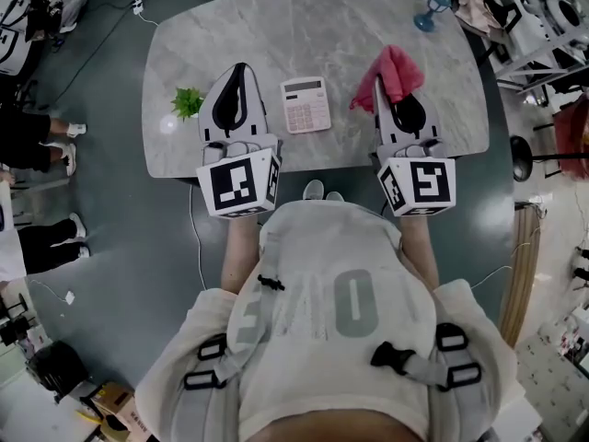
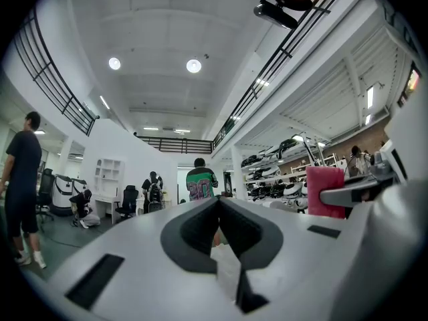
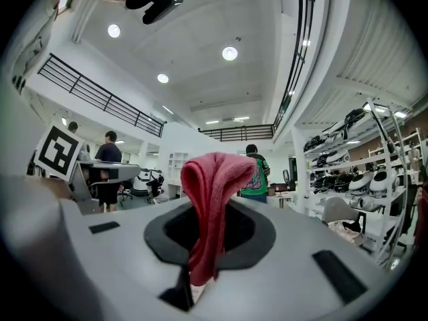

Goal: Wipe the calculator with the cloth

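A pale pink calculator (image 1: 306,104) lies flat on the grey marble table (image 1: 313,26), between my two grippers. My left gripper (image 1: 240,67) hovers left of it, jaws shut with nothing between them; in its own view the left gripper (image 2: 218,221) points level into the room. My right gripper (image 1: 388,74) is to the calculator's right, shut on a red cloth (image 1: 391,74) that bunches out past its tips. In the right gripper view the cloth (image 3: 210,212) hangs pinched between the jaws of the right gripper (image 3: 204,246). The cloth (image 2: 325,191) also shows at the right of the left gripper view.
A small green plant (image 1: 188,101) stands at the table's left edge, close to my left gripper. A blue fan-like object (image 1: 431,9) stands at the far right corner beside a bag on a chair (image 1: 474,5). People's legs (image 1: 41,145) are at the left on the floor.
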Tool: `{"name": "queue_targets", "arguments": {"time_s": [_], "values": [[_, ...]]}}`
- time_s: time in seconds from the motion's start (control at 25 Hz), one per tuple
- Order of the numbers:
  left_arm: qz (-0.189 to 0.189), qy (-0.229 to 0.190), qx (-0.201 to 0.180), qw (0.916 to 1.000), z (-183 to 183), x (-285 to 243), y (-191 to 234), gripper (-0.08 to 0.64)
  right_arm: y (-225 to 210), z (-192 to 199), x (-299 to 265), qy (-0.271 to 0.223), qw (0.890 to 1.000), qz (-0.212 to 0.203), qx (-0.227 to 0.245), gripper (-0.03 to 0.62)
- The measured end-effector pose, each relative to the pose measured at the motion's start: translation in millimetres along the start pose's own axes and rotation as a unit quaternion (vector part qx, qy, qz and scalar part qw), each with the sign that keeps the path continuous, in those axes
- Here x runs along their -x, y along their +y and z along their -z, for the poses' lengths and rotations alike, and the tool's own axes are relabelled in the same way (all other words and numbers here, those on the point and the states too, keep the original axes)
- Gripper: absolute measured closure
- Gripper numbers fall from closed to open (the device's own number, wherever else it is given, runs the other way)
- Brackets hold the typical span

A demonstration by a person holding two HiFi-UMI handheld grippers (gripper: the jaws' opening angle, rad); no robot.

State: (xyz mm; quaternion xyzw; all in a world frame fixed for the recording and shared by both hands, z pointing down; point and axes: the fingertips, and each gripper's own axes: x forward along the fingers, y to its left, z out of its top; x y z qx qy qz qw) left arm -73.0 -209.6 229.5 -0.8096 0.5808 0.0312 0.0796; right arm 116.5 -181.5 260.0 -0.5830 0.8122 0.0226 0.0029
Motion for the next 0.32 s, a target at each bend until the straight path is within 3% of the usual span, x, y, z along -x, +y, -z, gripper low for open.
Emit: {"name": "queue_targets", "arguments": {"time_s": [0.32], "values": [[0.007,-0.006,0.008,0.9999,-1.1,-10.0,4.8,0.540,-2.5,-4.1,-10.1,-0.002,1.000,0.002,0.004,0.538]]}}
